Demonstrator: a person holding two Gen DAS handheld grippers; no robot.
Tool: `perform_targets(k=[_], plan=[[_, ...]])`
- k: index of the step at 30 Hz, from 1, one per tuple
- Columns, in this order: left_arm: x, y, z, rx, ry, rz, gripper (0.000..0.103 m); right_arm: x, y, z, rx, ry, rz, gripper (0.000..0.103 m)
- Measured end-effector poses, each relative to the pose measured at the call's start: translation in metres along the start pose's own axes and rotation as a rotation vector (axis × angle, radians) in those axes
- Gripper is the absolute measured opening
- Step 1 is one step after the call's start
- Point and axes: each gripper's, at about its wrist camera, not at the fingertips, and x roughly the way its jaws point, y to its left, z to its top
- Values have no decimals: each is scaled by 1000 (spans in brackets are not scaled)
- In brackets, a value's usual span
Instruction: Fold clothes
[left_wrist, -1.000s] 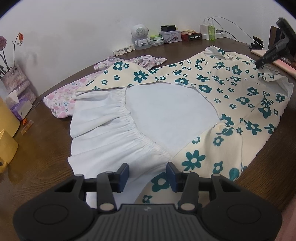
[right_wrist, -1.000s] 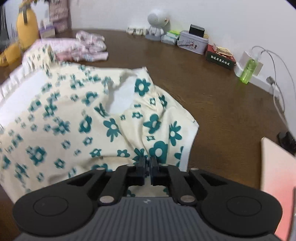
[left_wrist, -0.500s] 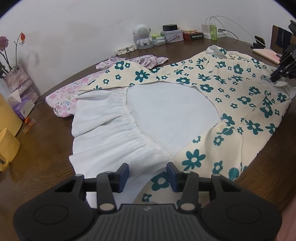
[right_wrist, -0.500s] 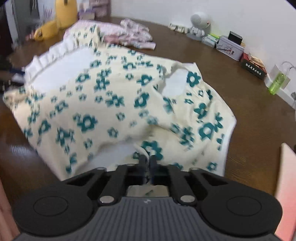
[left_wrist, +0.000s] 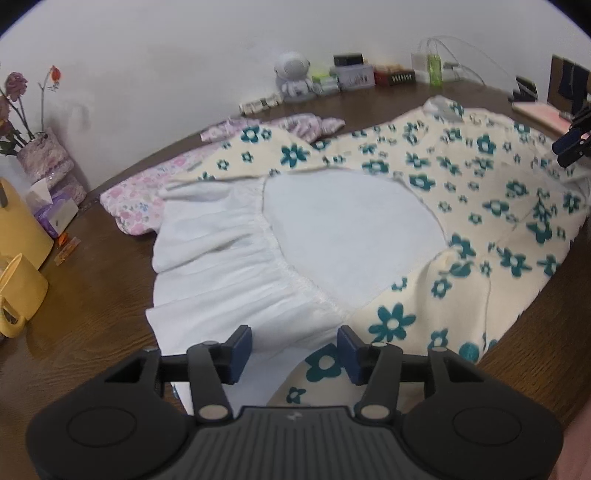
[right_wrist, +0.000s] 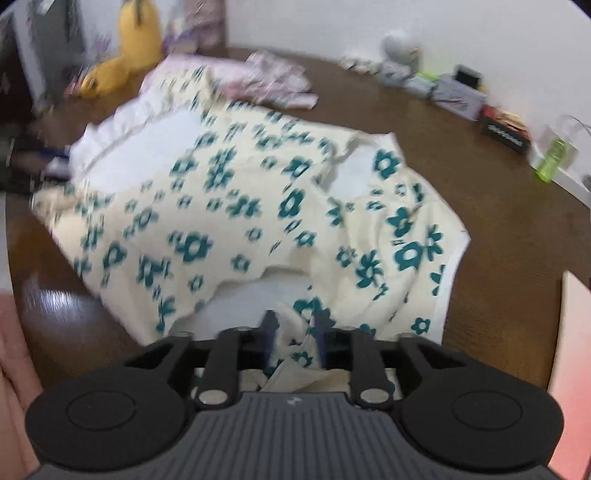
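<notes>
Dress (left_wrist: 498, 206) fold may slump since my right claw (right_wrist: 293, 332) is parted around loose cloth, left claw (left_wrist: 294, 349) spread wide, gripping nothing.

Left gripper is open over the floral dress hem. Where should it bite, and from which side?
Grip the white ruffled hem of the floral dress, coming in low from the near table edge. It lies flat in one gathered layer directly ahead of the open left gripper, with bare table beside it.

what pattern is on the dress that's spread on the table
Teal flowers on the cream fabric dress, with a plain white lining; clearest in the left wrist view.
</notes>
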Motion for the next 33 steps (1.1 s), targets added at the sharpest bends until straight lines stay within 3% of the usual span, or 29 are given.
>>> perform_targets(k=[1, 2, 4, 6, 9, 16, 28, 30, 33], plan=[[-6, 0, 1, -21, -27, -9, 53, -4, -1, -2, 25, -31, 5, 55], [-13, 1, 2, -44, -61, -18, 59, -8, -2, -4, 51, -63, 9, 58], [-29, -1, 3, -74, -131, -30, 78, -16, -4, -7, 102, -126, 19, 81], [-45, -5, 4, -90, -199, -37, 97, -23, 2, -11, 103, -168, 25, 89], [-62, -22, 1, -90, -250, -53, 103, -30, 17, -20, 80, -216, -4, 103], [-77, -57, -16, -115, -234, -35, 103, -35, 41, -43, 111, -170, -101, 103], [-84, -67, -32, -88, -198, 22, 102, -36, 50, -75, 53, -95, -232, 102], [-84, -68, -32, -64, -189, 22, 101, -35, 51, -75, 7, -84, -240, 101], [-80, -70, -32, 17, -142, 24, 93, -31, 57, -71, -179, -59, -244, 96]])
